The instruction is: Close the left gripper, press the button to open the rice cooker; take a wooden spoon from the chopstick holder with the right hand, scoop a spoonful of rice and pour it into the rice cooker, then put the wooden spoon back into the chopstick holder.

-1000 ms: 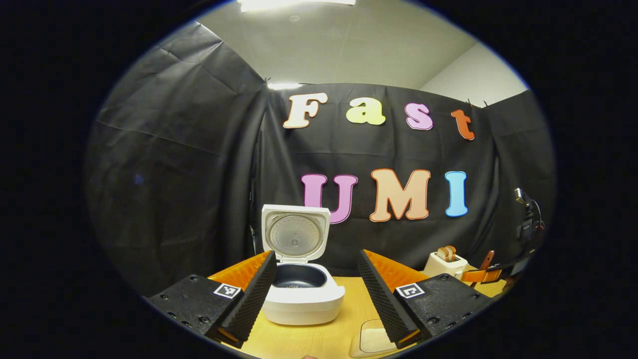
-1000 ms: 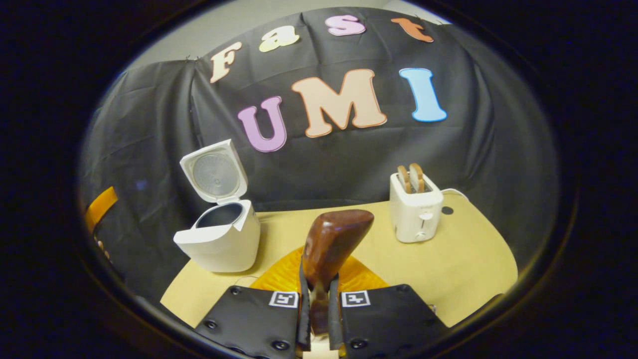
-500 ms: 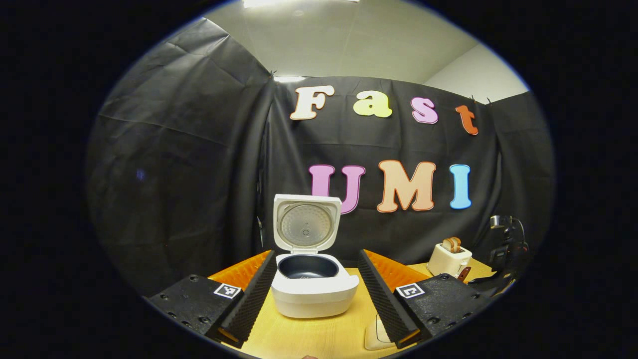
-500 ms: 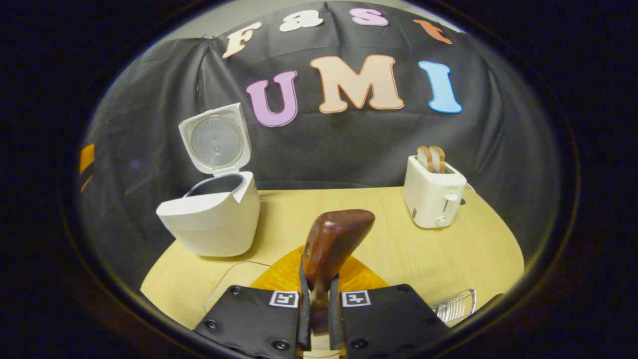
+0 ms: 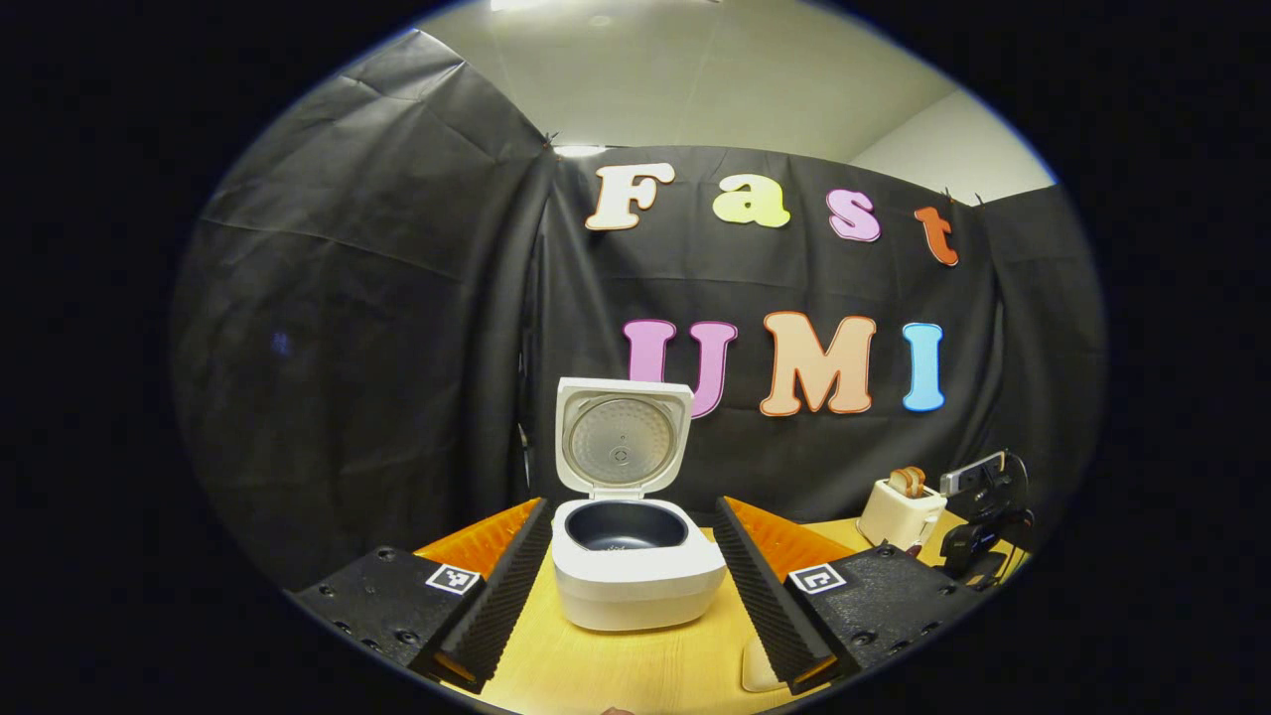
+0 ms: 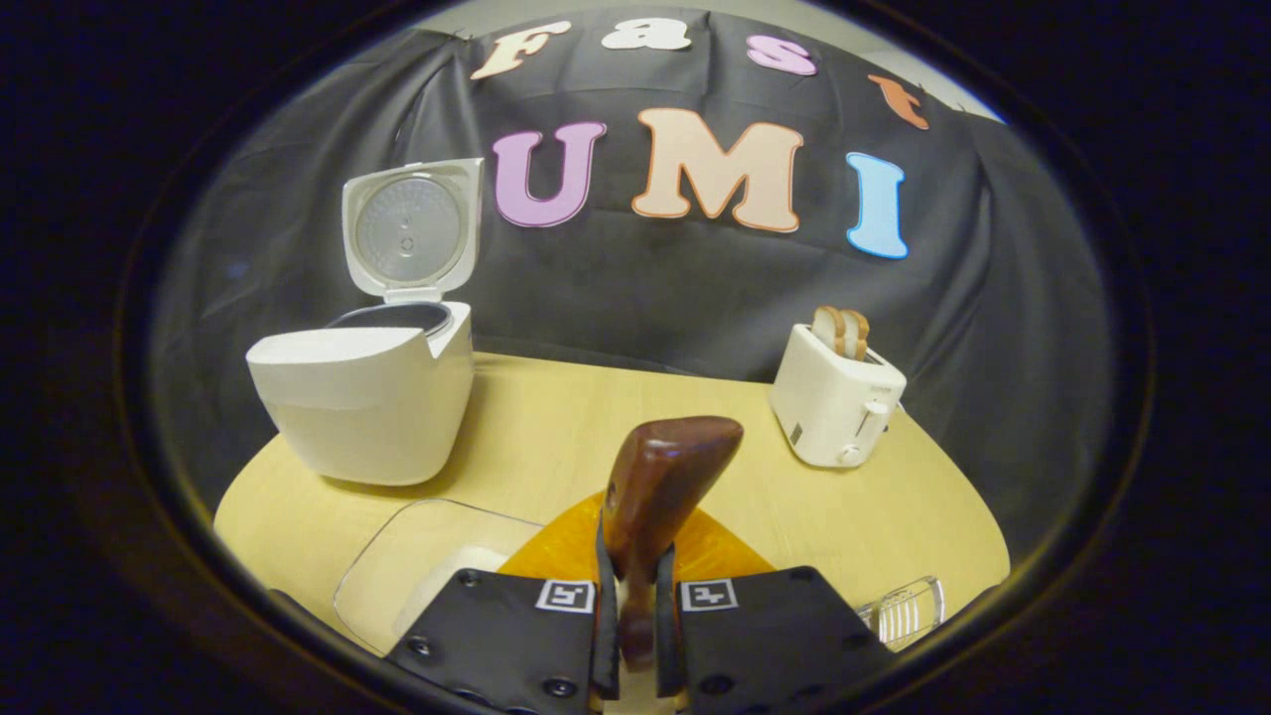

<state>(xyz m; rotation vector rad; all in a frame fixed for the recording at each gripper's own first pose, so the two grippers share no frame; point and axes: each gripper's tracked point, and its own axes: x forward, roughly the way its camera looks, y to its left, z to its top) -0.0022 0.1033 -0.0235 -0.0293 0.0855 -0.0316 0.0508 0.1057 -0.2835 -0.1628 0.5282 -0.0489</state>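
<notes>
The rice cooker (image 5: 635, 576) stands on the wooden table (image 6: 596, 417) with its lid (image 5: 622, 437) raised upright at the rear, exposing the dark inner pot (image 5: 626, 524). The left gripper (image 5: 635, 586) is spread wide, holds nothing, and frames the rice cooker between its two fingers without touching it. The right gripper (image 6: 632, 606) is clamped with both fingers on the handle of the wooden spoon (image 6: 660, 487), whose dark bowl projects forward and upward beyond the fingertips. In the right gripper view, a clear container (image 6: 417, 556) sits on the table just in front of the rice cooker; its contents cannot be identified. A white toaster (image 6: 836, 407) holding two bread slices stands well to the right of the rice cooker.
</notes>
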